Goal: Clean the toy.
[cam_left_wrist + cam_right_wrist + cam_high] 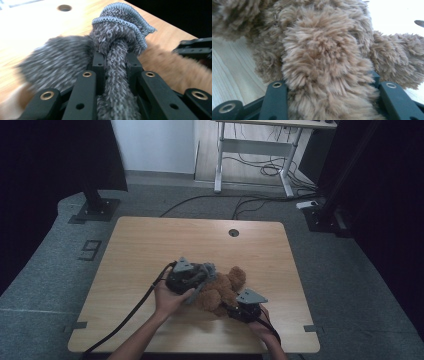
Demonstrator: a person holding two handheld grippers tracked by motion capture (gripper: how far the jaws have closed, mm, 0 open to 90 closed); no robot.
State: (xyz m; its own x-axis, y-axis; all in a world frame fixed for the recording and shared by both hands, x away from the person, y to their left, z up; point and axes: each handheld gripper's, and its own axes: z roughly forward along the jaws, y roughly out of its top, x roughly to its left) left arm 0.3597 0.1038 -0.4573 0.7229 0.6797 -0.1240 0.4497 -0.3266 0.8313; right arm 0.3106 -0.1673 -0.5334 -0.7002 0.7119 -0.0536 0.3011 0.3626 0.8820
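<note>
A brown teddy bear (222, 292) lies on the light wooden surface (140, 250), near the front edge. A grey fuzzy scarf (206, 272) lies on the bear's left side. The left gripper (192, 279) sits right against the scarf, with a hand (170, 300) under it. The right gripper (235, 309) is at the bear's near side, touching its fur. A black cable (125, 317) runs from the left gripper toward the front edge. A small round hole (233, 232) shows near the far edge.

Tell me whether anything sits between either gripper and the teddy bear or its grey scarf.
Nothing visible does. The left gripper is already clamped on the grey scarf, and the right gripper has a limb of the teddy bear between its jaws.
</note>
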